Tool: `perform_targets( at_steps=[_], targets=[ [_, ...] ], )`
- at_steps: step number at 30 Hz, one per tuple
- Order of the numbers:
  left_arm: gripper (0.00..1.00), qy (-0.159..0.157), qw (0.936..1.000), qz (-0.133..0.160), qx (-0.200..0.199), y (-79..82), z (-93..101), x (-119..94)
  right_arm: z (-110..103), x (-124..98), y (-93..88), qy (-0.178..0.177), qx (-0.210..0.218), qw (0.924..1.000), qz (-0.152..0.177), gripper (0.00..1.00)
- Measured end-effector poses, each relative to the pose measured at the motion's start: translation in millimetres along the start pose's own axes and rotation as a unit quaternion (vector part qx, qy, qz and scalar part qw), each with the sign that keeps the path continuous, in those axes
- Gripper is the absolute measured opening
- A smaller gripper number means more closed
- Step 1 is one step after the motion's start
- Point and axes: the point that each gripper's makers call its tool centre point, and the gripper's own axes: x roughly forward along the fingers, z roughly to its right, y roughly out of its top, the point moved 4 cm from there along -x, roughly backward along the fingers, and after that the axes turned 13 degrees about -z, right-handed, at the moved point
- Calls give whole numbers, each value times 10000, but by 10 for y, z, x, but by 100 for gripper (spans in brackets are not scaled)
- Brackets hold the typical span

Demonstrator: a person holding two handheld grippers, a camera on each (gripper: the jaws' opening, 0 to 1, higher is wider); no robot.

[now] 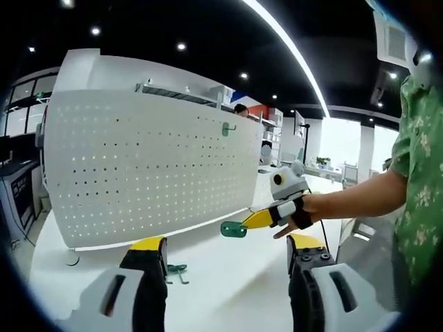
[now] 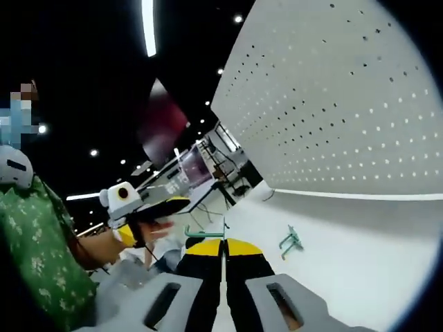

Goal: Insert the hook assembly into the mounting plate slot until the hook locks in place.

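Hook [image 1: 233,229] clamped in our right gripper [image 1: 243,224], frame centre; left gripper [image 1: 225,250] open, empty. Next: carry hook to pegboard [image 1: 152,166] slot.

A white counter [image 1: 228,277] runs under dark ceiling with spot lights and a long light strip [image 1: 291,48]. Shelving [image 2: 208,162], perhaps stocked, stands blurred behind.

Green hook [image 2: 290,241] on white table [image 2: 374,249]

Open-plan lab or workshop — dark ceiling [image 1: 208,34] with spotlights, white pegboard [image 1: 152,166], shelving [image 1: 208,93], white worktable [image 1: 228,277]
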Motion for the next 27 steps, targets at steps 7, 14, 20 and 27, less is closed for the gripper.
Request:
perform_targets(
  at_steps=[7, 14, 20, 27],
  targets=[
    [69, -124, 9999, 16, 33, 46, 40, 4, -214, -69, 83, 261, -139, 9995, 118, 0],
    [66, -282, 9995, 39, 143, 151, 85, -16, -414, -151, 159, 525, -263, 9979, 262, 0],
    [59, -446, 9986, 35, 277, 250, 141, -44, -575, -190, 219, 707, -356, 9962, 360, 0],
    [49, -621, 9977, -3, 260, 263, 204, -53, -750, -211, 282, 884, -478, 9939, 452, 0]
  ],
)
